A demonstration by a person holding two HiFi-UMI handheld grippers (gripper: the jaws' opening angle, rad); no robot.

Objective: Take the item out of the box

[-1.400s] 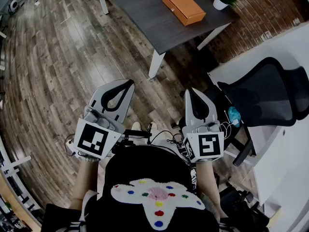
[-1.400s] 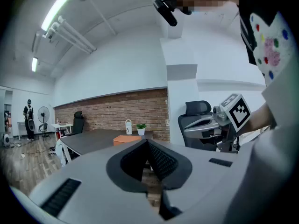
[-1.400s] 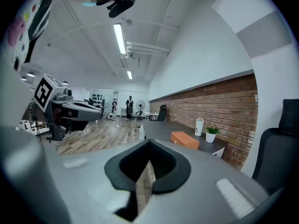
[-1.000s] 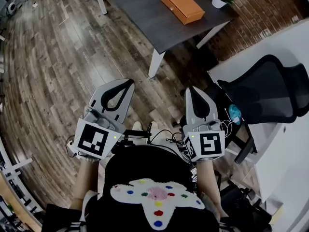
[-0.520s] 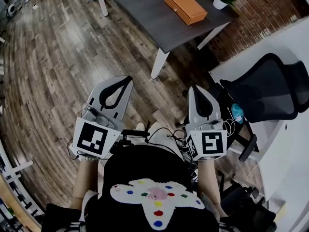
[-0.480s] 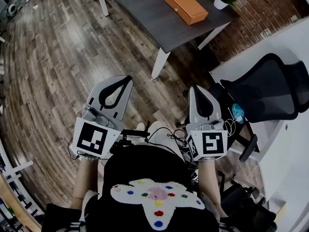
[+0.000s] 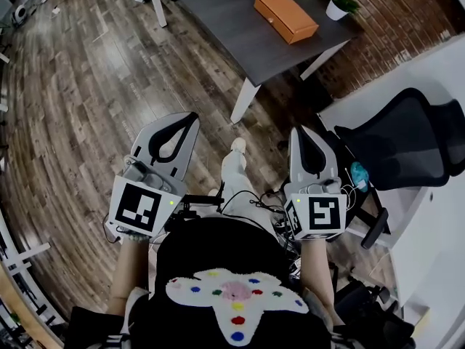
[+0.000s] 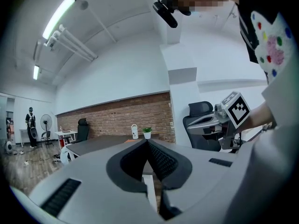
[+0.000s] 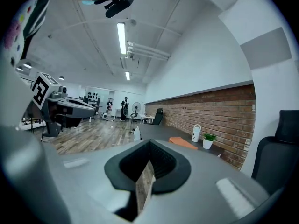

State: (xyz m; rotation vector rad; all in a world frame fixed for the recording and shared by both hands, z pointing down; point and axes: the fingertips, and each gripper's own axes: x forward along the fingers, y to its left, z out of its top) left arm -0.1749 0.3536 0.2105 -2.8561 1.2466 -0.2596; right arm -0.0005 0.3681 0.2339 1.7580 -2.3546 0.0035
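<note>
An orange closed box (image 7: 285, 16) lies on the dark table (image 7: 225, 20) at the top of the head view, far ahead of both grippers. The right gripper view shows the box (image 9: 183, 143) flat on the tabletop; in the left gripper view only an orange sliver of it (image 8: 129, 141) appears. My left gripper (image 7: 190, 116) and right gripper (image 7: 298, 130) are held side by side over the wooden floor, both shut with nothing between the jaws. Each points roughly level toward the table, as in the left gripper view (image 8: 147, 141) and the right gripper view (image 9: 149, 142).
A white jug (image 9: 196, 133) and a small potted plant (image 9: 208, 140) stand behind the box near a brick wall. A black office chair (image 7: 407, 140) is on the right by a white desk. The table's white leg (image 7: 243, 100) is ahead. My foot (image 7: 237, 146) shows between the grippers.
I have stepped toward the table: a leg and foot have come forward between the grippers. Both grippers have shifted slightly forward and stayed shut.
</note>
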